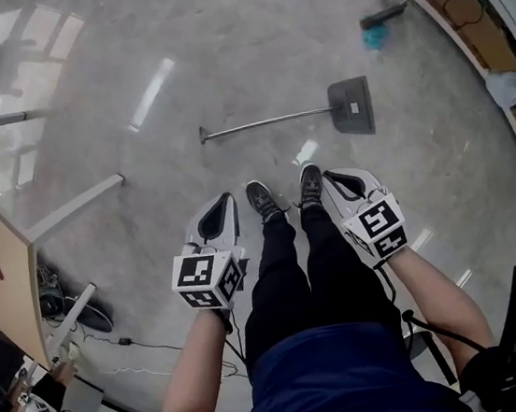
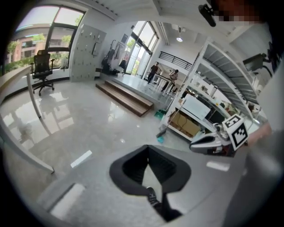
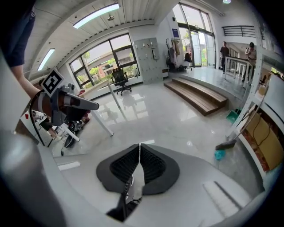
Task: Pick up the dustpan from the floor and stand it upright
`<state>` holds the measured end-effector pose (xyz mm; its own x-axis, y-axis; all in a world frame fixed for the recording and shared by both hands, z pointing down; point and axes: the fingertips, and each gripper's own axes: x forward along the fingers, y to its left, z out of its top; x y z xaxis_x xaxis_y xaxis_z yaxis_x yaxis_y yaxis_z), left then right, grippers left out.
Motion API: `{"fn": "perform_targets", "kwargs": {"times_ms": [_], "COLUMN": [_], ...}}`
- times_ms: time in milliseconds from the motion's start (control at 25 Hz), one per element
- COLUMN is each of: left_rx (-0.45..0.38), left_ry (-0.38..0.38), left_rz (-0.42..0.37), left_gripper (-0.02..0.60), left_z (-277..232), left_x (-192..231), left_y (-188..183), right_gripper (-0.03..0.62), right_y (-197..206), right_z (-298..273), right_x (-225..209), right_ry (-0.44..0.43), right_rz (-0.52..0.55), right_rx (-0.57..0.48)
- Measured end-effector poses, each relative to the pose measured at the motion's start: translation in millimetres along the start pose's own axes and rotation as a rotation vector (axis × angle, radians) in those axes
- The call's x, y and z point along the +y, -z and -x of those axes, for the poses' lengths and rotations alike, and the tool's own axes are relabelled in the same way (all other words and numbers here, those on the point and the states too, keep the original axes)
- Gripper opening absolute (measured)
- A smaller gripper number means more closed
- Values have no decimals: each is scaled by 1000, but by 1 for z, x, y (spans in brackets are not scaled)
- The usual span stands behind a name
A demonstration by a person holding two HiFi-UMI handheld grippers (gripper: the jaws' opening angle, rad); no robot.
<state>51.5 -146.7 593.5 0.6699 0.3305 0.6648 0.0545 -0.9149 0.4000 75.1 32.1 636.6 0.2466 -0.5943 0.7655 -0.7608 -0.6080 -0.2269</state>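
Nothing is done yet: the dustpan (image 1: 350, 106) lies flat on the floor (image 1: 219, 55) ahead of the person's shoes. The left gripper (image 1: 214, 217) and right gripper (image 1: 338, 183) are both closed and empty; reaching, lifting and standing it upright all remain.

The right gripper (image 3: 139, 144) sits low in the middle, its black ribbed jaws meeting at the tips with nothing between them. Through the gap beneath the pads a laced shoe (image 3: 128, 185) shows. Beyond lies a glossy grey floor (image 3: 168, 119). At the left the left gripper (image 3: 92, 105) points rightward, its marker cube (image 3: 52, 81) tilted above it. A slanted white desk leg (image 3: 103, 120) stands behind it. Further back, a black office chair (image 3: 120, 80) stands by the windows, and low wooden steps (image 3: 199, 95) run across the room. At the right a broom (image 3: 230, 141) leans against a shelf, its head on the floor beside a teal object (image 3: 219, 154)
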Motion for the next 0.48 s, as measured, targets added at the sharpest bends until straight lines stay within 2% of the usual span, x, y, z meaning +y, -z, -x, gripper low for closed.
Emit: {"fn": "perform_targets", "kwargs": {"times_ms": [160, 360, 480], "left_rx": [-5, 15, 25], "left_ry": [-20, -27, -27], "left_rz": [8, -25, -66], "left_gripper": [3, 3, 3], "left_z": [-31, -66, -88], "left_x": [3, 16, 28], "left_y": [15, 44, 58], "right_gripper": [39, 55, 77], "right_y": [12, 24, 36], "right_z": [-39, -80, -103], "right_x": [-28, -49, -63], "right_ry": [-46, -65, -67], "right_rz": [47, 113, 118], "right_rx": [20, 39, 49]}}
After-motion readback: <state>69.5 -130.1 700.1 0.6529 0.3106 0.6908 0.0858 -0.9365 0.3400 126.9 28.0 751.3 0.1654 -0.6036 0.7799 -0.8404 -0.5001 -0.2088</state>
